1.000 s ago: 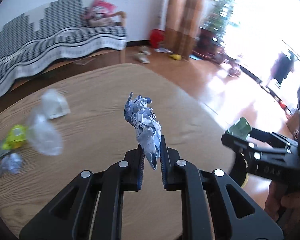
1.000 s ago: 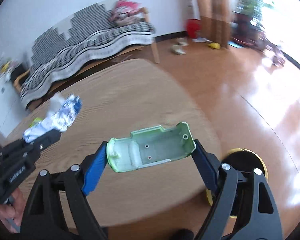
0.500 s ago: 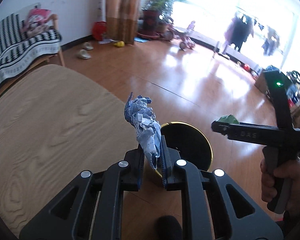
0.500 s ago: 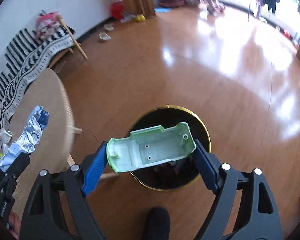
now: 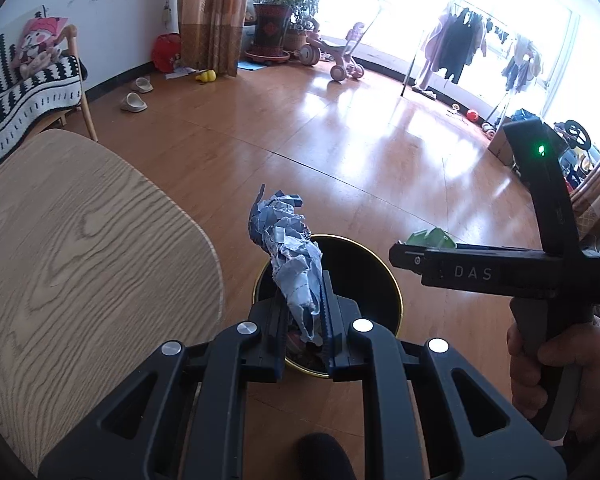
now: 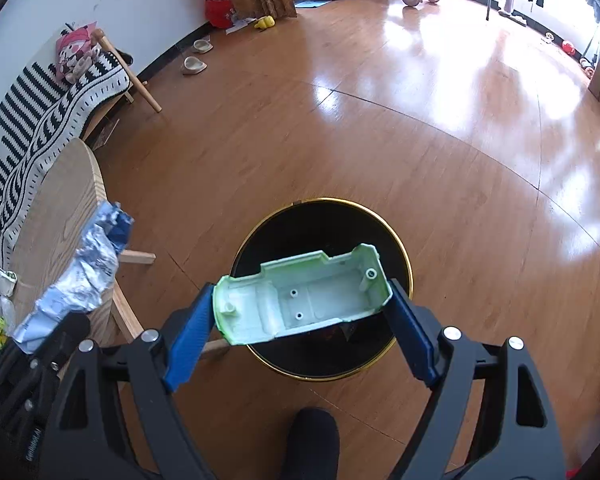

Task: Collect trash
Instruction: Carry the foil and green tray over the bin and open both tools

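Wooden floor (image 6: 420,128) bears black bin (image 6: 321,288); table (image 5: 80,248) beside it.

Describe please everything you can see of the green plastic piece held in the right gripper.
The green plastic piece is a pale green, hollow shell shaped like a toy car body, hard-looking, its open inside facing the camera with small screw posts and holes. The right gripper clamps it lengthwise, a blue pad at each end. It hangs roughly level above the open black bin, touching nothing else.
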### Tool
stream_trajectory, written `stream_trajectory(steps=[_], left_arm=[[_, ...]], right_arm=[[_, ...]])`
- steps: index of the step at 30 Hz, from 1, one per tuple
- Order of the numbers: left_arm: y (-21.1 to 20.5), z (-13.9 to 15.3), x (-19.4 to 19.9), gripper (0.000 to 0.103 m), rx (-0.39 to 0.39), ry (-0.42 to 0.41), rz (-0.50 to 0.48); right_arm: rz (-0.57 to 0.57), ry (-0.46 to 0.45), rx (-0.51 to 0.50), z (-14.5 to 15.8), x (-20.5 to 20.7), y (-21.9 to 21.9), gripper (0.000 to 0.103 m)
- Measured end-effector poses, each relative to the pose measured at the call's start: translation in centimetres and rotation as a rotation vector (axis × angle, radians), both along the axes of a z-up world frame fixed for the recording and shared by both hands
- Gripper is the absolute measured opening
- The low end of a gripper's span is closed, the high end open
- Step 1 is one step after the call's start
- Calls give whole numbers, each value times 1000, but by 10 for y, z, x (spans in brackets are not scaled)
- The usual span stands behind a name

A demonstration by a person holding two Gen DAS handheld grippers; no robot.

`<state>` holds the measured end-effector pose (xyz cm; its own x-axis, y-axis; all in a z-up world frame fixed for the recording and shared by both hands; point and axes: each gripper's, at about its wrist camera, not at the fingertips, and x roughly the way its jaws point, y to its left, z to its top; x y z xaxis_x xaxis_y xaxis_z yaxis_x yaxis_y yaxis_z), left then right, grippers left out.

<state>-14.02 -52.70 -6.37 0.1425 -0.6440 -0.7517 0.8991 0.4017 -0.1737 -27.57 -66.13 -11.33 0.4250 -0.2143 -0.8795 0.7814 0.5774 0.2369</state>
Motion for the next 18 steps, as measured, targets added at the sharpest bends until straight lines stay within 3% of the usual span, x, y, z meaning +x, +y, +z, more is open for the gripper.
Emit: stream_trajectory(steps=[18], left_arm=[[-21,-18,7,14,23,51,-58]], right_arm=[[-85,-74,-1,16,-15,-9,90]])
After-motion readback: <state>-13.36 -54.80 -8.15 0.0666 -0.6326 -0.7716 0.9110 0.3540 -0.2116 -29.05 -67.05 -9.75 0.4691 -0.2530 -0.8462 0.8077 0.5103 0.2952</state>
